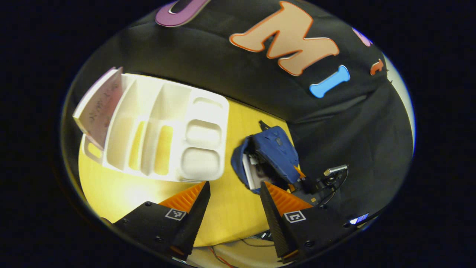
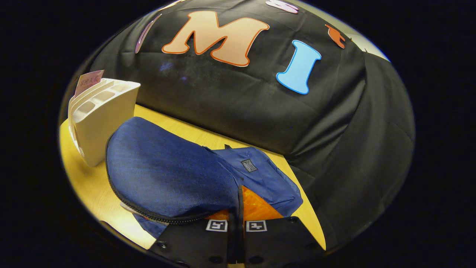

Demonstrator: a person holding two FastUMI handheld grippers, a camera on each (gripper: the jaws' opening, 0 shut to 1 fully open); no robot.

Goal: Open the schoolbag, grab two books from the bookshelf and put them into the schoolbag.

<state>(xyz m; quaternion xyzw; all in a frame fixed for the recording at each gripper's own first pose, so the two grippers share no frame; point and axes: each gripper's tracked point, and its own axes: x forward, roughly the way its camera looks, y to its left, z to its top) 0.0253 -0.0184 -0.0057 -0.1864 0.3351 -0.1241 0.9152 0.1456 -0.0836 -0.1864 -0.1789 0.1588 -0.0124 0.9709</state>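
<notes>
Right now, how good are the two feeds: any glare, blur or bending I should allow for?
Left gripper view: glare washes out the yellow table near the white bookshelf; fisheye bends the shelf's edges; the left gripper, open, and the schoolbag read sharp. Right gripper view: even light, no glare; the schoolbag flap is crisp, pinched by the right gripper; the book at the rim is small and soft.

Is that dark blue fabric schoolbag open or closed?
Open: the dark blue fabric schoolbag has its flap lifted by the right gripper, jaws pinched on its edge, and something white shows inside.
</notes>
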